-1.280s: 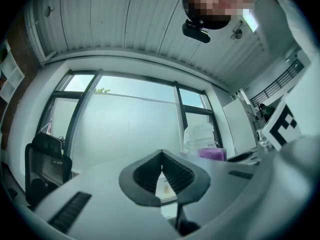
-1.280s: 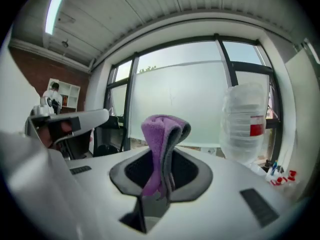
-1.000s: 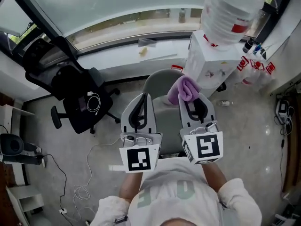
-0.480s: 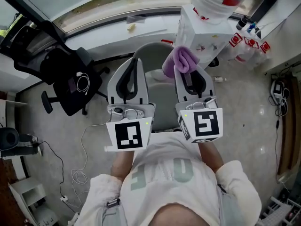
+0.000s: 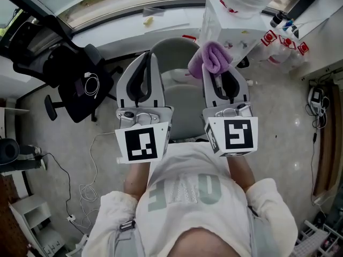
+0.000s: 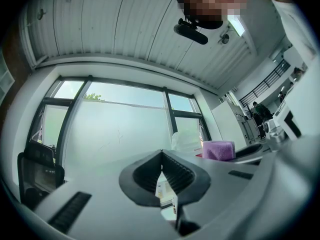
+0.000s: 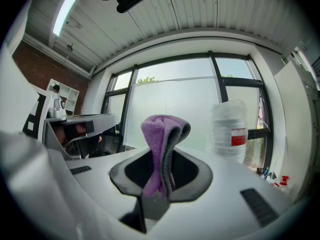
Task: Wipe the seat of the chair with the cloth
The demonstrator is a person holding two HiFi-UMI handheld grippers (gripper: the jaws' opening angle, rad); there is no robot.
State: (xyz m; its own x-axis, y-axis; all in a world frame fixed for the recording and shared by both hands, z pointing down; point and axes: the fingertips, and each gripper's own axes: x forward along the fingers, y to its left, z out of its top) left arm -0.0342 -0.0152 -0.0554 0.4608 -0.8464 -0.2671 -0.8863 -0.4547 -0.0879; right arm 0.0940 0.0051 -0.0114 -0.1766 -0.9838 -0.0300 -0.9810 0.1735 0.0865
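Observation:
The grey chair seat (image 5: 183, 108) lies below and between my two grippers in the head view, partly hidden by them. My right gripper (image 5: 215, 71) is shut on a folded purple cloth (image 5: 213, 58), which bulges out above its tips; the right gripper view shows the cloth (image 7: 159, 146) pinched upright between the jaws. To its left, my left gripper (image 5: 145, 57) is shut with nothing in it, its jaw tips (image 6: 161, 154) meeting. Both grippers are held level, well above the seat, and point toward the window. The cloth (image 6: 218, 150) also shows at the right of the left gripper view.
A black office chair (image 5: 75, 87) stands to the left with a white cable on its seat. A white water dispenser (image 5: 236, 28) with a large bottle (image 7: 229, 129) stands right behind the grey chair. A window sill (image 5: 134, 15) runs along the back. Cables (image 5: 88, 194) lie on the floor at the left.
Both grippers have come up toward the head camera and look larger. The cloth stays pinched in the right gripper. The view has tilted down, showing more of the person's torso.

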